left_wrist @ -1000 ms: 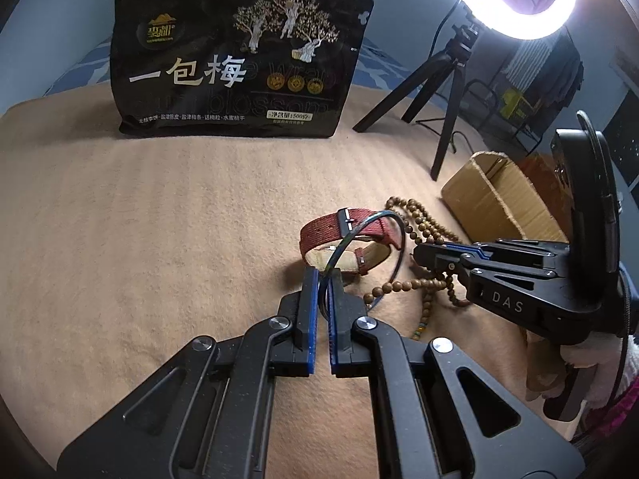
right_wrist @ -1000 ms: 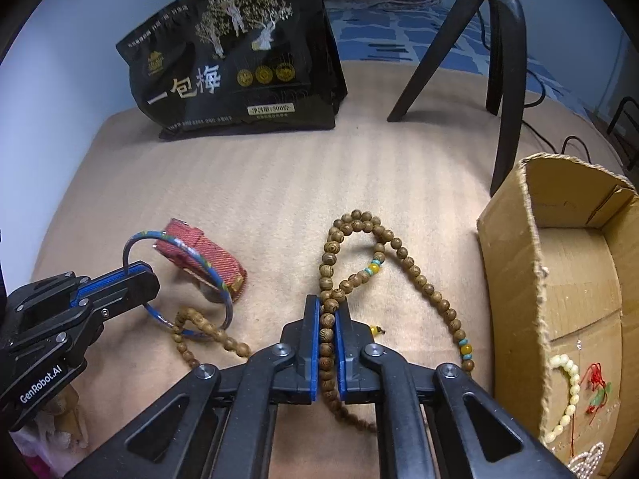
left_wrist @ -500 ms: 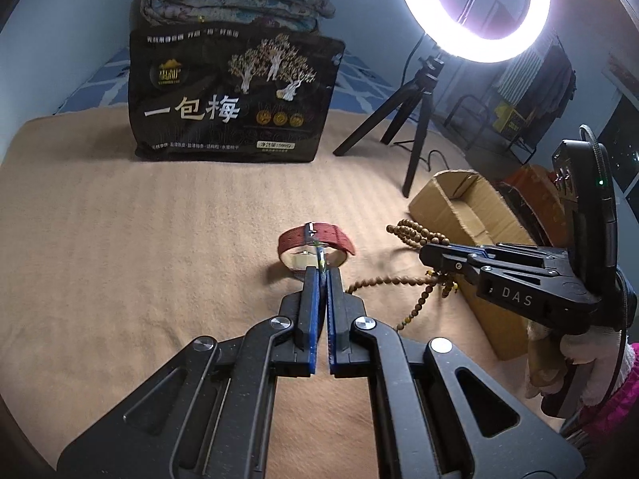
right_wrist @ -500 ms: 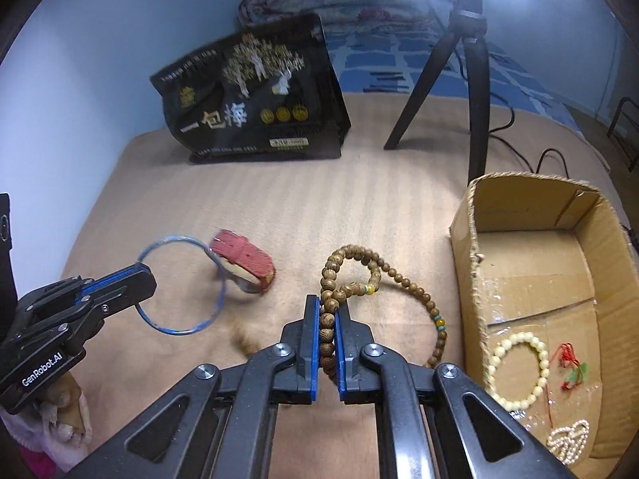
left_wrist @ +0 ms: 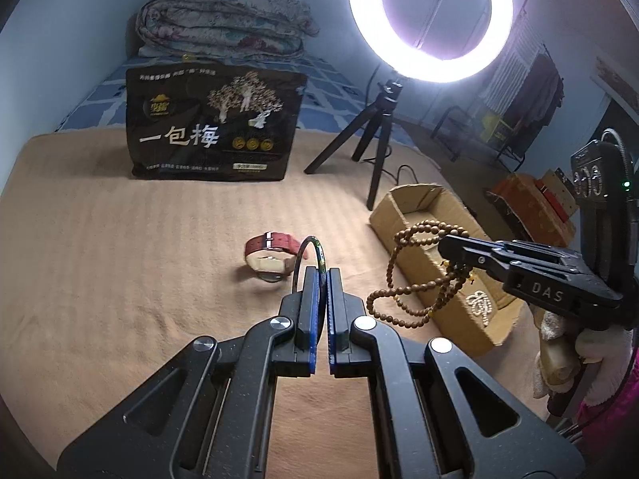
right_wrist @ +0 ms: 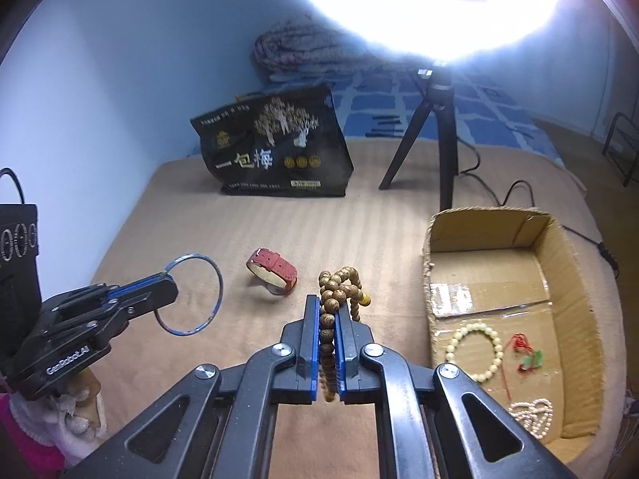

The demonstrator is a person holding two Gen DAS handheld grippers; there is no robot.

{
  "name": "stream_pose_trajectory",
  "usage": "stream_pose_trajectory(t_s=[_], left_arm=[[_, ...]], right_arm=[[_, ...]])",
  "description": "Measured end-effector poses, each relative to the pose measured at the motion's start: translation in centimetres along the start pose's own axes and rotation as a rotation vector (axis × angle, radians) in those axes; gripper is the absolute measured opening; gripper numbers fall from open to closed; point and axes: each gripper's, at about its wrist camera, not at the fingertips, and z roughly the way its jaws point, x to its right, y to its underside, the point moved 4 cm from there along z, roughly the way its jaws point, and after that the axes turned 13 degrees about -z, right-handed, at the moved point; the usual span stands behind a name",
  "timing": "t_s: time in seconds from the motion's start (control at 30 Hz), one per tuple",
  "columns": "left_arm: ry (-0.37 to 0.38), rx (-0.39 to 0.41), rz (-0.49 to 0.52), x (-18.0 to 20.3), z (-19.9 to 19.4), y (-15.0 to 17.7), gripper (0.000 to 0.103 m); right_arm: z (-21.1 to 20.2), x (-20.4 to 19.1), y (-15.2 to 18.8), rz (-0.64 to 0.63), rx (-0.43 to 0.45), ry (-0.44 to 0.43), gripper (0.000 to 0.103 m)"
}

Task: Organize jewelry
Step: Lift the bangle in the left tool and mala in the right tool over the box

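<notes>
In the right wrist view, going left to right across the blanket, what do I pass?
Left gripper holding the blue bangle → red watch → wooden bead strand in the right gripper → cardboard box with a cream bracelet inside.

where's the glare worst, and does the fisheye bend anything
Right wrist view: the ring light blows out the whole top, washing its outline away. Left wrist view: it stays a clean ring, only its band clipped. Both views bow the blanket's edges and darken at the corners.
</notes>
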Motion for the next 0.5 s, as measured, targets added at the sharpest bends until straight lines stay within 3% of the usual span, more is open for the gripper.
stream_pose_trajectory(t_s=[0.5], left_arm=[[0.062,-0.004,0.066,7.3,0.7,1.1,0.001]], right_arm=[[-7.1,4.2,2.4,0.034,0.064,0.062,0.004]])
